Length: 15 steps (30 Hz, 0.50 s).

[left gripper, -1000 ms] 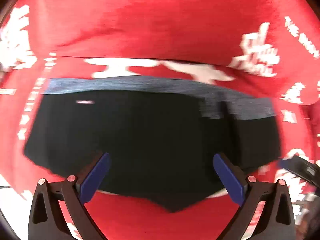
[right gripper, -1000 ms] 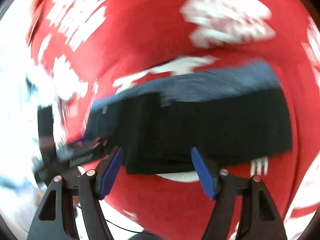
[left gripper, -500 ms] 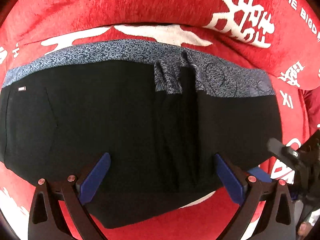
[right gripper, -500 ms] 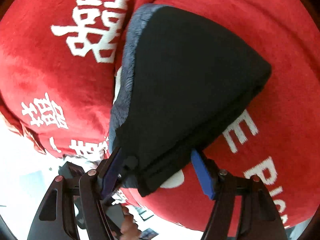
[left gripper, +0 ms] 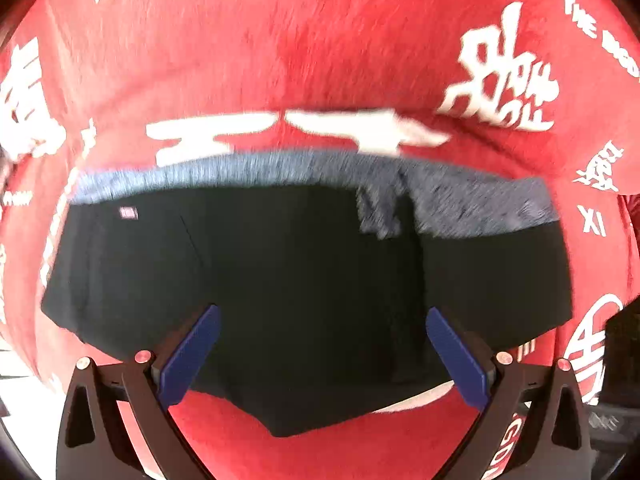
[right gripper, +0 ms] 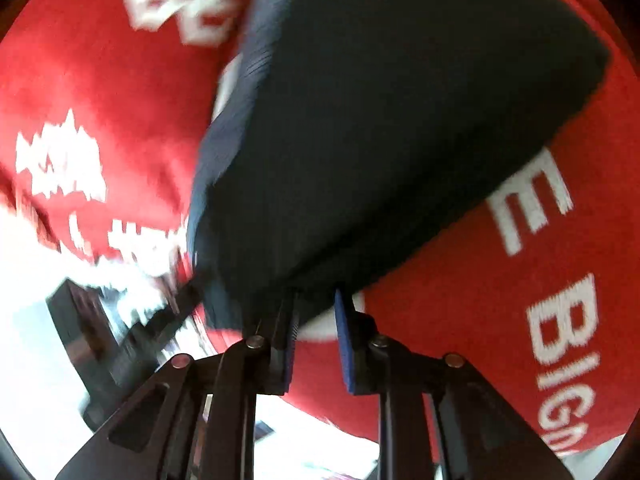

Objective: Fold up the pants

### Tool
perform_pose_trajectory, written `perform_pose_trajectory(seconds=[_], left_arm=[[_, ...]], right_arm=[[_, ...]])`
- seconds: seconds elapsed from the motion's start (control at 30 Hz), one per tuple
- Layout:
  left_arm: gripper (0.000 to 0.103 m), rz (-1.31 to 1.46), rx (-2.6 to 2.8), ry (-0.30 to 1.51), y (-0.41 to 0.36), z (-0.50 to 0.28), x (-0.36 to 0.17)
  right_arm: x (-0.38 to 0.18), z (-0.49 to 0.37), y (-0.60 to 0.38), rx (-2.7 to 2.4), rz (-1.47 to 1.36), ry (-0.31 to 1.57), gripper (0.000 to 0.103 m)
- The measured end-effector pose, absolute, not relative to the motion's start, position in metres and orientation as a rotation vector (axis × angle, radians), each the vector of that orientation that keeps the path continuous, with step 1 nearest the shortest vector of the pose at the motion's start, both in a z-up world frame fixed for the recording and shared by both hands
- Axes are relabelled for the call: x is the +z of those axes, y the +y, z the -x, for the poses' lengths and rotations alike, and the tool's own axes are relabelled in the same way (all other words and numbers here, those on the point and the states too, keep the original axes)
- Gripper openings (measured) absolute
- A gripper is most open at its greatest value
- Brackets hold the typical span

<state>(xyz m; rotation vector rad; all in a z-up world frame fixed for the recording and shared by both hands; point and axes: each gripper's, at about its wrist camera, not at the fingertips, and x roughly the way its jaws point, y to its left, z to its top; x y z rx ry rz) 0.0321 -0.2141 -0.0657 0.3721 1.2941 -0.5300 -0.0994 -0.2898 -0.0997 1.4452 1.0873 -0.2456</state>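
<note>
The black pants point(left gripper: 304, 280) lie folded into a compact stack on a red blanket point(left gripper: 320, 52), their grey patterned waistband point(left gripper: 460, 200) along the far edge. My left gripper point(left gripper: 320, 354) is open, its blue pads on either side of the stack's near edge, holding nothing. In the right wrist view the pants point(right gripper: 400, 120) fill the upper middle. My right gripper point(right gripper: 316, 320) has narrowed to a small gap at the stack's near corner; black fabric reaches between the pads, and whether they pinch it is unclear.
The red blanket point(right gripper: 500, 320) carries white characters and letters. A dark, blurred object point(right gripper: 100, 340) sits beyond the blanket's edge at lower left of the right wrist view. A dark object point(left gripper: 620, 360) shows at the right edge of the left wrist view.
My right gripper's jaws have closed from wide open to a narrow gap at the stack's corner. My left gripper has pulled back slightly and stays open.
</note>
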Motion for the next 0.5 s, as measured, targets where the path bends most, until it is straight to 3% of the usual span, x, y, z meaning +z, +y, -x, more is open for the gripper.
perform_pose_trajectory(seconds=[0.03, 0.07, 0.1, 0.17, 0.23, 0.37, 0.5], left_arm=[[0.103, -0.371, -0.548, 1.285, -0.218, -0.032, -0.061], [0.103, -0.368, -0.568, 1.283, -0.225, -0.032, -0.059], [0.103, -0.367, -0.591, 1.286, -0.235, -0.032, -0.058], [0.103, -0.369, -0.613, 1.288, -0.253, -0.034, -0.060], [0.103, -0.359, -0.640, 1.290, -0.274, -0.033, -0.063], [0.103, -0.365, -0.649, 1.275, -0.307, -0.026, -0.079], [0.103, -0.459, -0.550, 1.340, -0.305, -0.021, -0.120]], right_arm=[[-0.082, 0.099, -0.295, -0.233, -1.364, 1.095, 0.022], [-0.070, 0.101, -0.300, -0.240, -1.302, 1.095, 0.032], [-0.052, 0.098, -0.315, -0.277, -1.194, 1.091, 0.051], [-0.030, 0.095, -0.353, -0.370, -1.046, 1.045, 0.070], [-0.030, 0.090, -0.384, -0.424, -0.999, 1.032, 0.070], [-0.082, 0.085, -0.447, -0.597, -0.995, 1.142, 0.049], [-0.106, 0.063, -0.426, -0.559, -0.904, 1.216, 0.048]])
